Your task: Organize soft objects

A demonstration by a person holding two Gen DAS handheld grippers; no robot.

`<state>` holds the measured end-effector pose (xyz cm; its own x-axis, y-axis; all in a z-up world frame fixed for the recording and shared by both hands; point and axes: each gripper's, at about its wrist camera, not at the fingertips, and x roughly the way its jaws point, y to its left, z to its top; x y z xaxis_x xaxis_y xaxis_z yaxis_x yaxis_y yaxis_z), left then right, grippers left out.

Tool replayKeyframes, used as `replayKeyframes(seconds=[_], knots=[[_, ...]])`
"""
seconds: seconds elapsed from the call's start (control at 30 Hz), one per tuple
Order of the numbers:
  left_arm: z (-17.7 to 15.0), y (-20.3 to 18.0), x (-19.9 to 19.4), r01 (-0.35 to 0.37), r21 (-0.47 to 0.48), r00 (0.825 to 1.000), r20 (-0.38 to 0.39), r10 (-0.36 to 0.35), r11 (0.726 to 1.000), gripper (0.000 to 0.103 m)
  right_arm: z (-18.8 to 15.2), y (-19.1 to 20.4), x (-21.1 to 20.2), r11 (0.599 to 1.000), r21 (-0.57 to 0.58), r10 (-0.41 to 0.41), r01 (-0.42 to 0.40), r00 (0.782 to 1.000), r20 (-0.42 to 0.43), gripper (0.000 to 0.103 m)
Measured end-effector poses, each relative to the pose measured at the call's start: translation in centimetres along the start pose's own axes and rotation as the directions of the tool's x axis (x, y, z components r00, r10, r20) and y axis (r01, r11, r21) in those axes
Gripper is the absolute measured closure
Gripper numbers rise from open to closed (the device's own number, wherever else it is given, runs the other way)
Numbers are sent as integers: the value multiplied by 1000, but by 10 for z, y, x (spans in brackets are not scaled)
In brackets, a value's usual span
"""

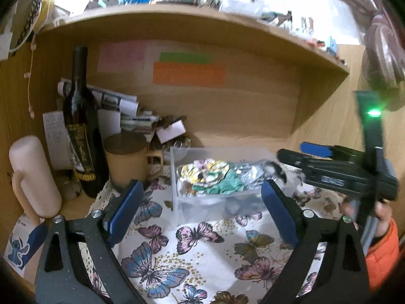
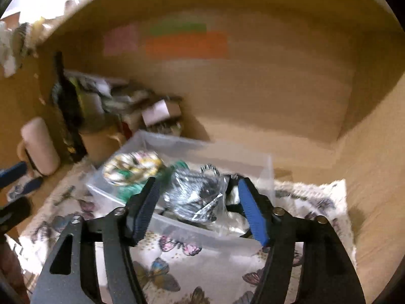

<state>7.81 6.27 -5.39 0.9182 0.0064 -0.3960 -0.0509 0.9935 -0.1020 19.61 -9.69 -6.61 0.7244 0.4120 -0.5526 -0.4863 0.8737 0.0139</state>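
Observation:
A clear plastic box (image 1: 177,197) stands on the butterfly cloth (image 1: 202,253) and holds soft scrunchies: a yellow floral one (image 1: 205,172), a teal one (image 1: 225,185) and a silver one (image 1: 253,174). My left gripper (image 1: 200,202) is open and empty, a little in front of the box. My right gripper (image 2: 197,202) is open, its fingers over the box's near wall (image 2: 182,228) by the silver scrunchie (image 2: 195,197); the floral one (image 2: 131,167) lies left. The right gripper also shows in the left wrist view (image 1: 293,154), at the box's right end.
A dark wine bottle (image 1: 81,126), a tan lidded mug (image 1: 129,162) and a pink bottle (image 1: 33,174) stand left of the box. Papers and small boxes (image 1: 141,121) are piled behind. A wooden shelf (image 1: 202,15) overhangs the desk. The desk's side wall (image 2: 367,152) is at right.

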Motion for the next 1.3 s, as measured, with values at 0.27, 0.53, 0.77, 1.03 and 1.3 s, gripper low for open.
replayKeyframes(seconds=[0.27, 0.53, 0.77, 1.03, 1.3], knots=[[19, -18, -35, 23, 20, 995, 92, -25, 1000, 3, -2, 10, -95, 999, 20, 24, -29, 977, 211, 21], [35, -35, -75, 26, 56, 984, 173, -36, 998, 1, -5, 11, -142, 998, 43, 23, -38, 950, 310, 1], [39, -39, -93, 37, 55, 978, 203, -48, 998, 0, -12, 14, -163, 998, 47, 19, -38, 940, 340, 0], [37, -40, -98, 25, 59, 976, 217, -37, 998, 0, -19, 17, -173, 998, 51, 18, -38, 937, 349, 0], [37, -38, -101, 20, 53, 975, 222, -32, 998, 0, -21, 19, -177, 999, 41, 14, -31, 935, 354, 0]])
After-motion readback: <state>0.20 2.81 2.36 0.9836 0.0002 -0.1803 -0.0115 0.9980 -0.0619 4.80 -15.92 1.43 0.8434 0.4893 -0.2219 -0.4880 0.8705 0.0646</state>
